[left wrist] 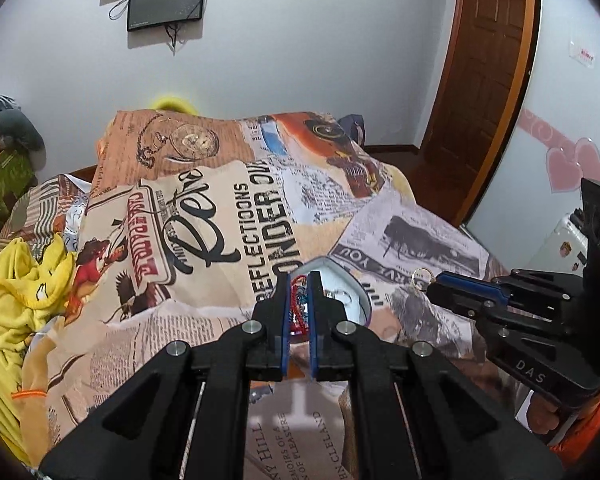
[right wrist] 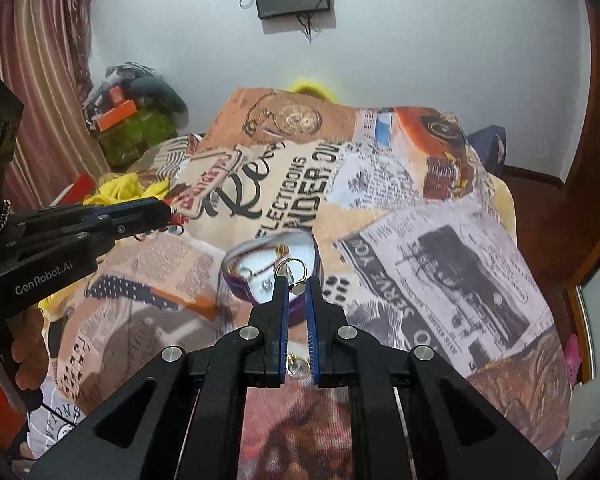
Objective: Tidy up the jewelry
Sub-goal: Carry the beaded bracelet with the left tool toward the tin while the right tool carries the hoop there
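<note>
Ring, thin gold hoop, pinched

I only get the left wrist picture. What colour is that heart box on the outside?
Observer: Purple. The right wrist view shows the side wall of the box.
Operator: Anything in it that I'm missing?
Observer: What looks like a thin chain on the pale lining.
Operator: Does the right gripper carry only that ring?
Observer: The ring sits at the tips of the right gripper. A second gold piece shows lower between its fingers; I cannot tell whether it is held.
</note>
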A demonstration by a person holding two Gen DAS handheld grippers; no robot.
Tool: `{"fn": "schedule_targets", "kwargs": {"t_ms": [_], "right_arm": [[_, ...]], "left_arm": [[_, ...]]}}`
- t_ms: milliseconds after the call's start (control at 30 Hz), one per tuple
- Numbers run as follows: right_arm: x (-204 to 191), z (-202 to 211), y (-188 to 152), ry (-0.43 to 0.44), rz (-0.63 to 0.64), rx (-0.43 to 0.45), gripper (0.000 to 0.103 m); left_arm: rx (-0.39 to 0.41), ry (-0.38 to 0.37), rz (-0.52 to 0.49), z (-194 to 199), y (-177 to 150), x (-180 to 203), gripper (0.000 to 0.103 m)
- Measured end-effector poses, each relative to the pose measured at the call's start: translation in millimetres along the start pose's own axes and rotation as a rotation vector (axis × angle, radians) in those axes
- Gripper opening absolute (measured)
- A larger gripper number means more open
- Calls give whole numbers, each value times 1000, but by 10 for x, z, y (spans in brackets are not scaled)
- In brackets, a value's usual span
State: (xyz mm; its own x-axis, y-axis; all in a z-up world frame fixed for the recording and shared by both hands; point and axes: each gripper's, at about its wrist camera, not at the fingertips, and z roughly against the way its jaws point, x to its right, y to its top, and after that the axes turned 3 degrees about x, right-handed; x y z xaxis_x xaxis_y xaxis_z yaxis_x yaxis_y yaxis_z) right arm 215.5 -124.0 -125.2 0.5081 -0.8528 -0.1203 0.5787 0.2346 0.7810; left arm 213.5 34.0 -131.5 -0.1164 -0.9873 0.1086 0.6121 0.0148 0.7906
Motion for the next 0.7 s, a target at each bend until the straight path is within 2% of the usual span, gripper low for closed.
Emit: {"fn": "schedule_targets", "kwargs": {"t_ms": [367,700], "right_arm": [[-22,-156,134,11,-1,14,7],[59,-436,175,27,-21,-25,7]], "left_arm": [[4,-27,18,-164,110,-53,6],[-52,-47,19,-505,87,-68,6]]}}
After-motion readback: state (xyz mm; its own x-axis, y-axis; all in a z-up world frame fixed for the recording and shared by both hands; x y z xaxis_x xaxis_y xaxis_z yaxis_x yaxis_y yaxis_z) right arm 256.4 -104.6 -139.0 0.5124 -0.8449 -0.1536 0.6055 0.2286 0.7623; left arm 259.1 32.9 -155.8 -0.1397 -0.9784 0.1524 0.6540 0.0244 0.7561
